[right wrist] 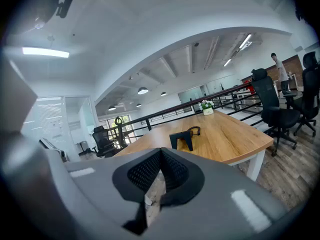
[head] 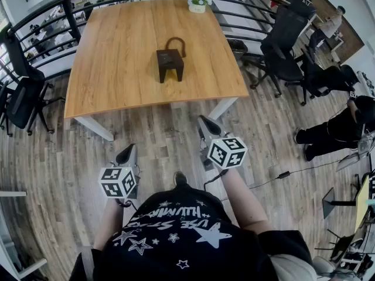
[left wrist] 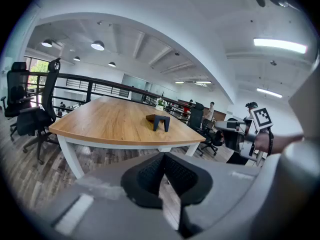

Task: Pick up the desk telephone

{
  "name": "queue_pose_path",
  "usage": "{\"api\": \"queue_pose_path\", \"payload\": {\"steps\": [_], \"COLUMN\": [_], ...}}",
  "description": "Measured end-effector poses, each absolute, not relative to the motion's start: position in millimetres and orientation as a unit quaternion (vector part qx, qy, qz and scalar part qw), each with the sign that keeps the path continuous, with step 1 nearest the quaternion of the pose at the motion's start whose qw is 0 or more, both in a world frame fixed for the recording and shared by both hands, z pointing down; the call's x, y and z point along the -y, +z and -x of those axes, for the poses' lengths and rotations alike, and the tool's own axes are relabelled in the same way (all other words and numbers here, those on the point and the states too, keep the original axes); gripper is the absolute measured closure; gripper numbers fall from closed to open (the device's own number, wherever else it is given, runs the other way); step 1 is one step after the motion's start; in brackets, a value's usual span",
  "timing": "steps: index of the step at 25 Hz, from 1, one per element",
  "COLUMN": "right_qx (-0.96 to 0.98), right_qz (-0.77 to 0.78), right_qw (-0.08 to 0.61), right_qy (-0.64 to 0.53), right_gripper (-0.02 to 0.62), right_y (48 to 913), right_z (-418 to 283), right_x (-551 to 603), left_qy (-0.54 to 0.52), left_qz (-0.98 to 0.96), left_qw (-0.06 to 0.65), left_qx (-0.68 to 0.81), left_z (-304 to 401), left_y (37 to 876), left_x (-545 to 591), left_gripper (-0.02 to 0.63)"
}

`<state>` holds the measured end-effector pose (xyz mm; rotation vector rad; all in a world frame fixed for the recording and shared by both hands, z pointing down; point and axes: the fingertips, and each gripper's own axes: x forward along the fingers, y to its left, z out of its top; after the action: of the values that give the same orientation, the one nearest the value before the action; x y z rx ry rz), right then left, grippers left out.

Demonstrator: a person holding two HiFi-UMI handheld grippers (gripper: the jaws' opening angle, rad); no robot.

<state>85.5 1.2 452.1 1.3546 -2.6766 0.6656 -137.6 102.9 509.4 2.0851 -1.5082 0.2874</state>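
The desk telephone (head: 169,64) sat near the middle of a big rectangular table (head: 105,81). It was a dark, blocky, matte thing with a sloped top, and its black cord (head: 176,41) looped up in an arch just behind it on the far side. The tabletop was smooth, warm-toned wood with a fine grain and rounded corners, and it stood on white legs. A small white pot of greenery (head: 197,2) stood at its far edge. The floor (head: 164,127) was grey-brown planks, and black mesh office chairs (head: 281,45) stood off to the right.

The left gripper (head: 126,155) had smooth grey jaws lined with black ribbed pads (left wrist: 150,174). They were brought together at the tips with nothing between them. The right gripper (head: 206,124) was the same make, and its jaws were likewise closed on nothing. Neither touched the telephone, and both were well short of the table's near edge, over the floor.

The person, in a black shirt printed with white stars (head: 181,233), held both tools low in front with bare forearms. Each pointed toward the table and dipped a little downward, and the right one reached farther forward than the left. The black-and-white marker cubes (head: 118,181) faced up
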Motion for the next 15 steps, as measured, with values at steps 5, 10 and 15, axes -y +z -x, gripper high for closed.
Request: {"api": "queue_pose_path", "payload": {"steps": [5, 10, 15], "right_qx": [0.871, 0.871, 0.876], "right_qz": [-0.439, -0.438, -0.427], "right_qw": [0.037, 0.035, 0.021], "right_qy": [0.218, 0.220, 0.223], "right_gripper": [0.597, 0.597, 0.595], "right_y": [456.4, 457.1, 455.9], "right_z": [-94.5, -104.6, -114.5], "right_x": [0.2, 4.5, 12.2], "left_qy": [0.109, 0.113, 0.117], "left_qz": [-0.773, -0.773, -0.770], "left_qw": [0.278, 0.280, 0.282], "left_qx": [0.560, 0.558, 0.561], "left_z": [127.3, 114.8, 102.1], "left_y": [513.6, 514.1, 514.3], "left_x": [-102.0, -99.2, -92.4], "left_gripper": [0.604, 0.604, 0.604]}}
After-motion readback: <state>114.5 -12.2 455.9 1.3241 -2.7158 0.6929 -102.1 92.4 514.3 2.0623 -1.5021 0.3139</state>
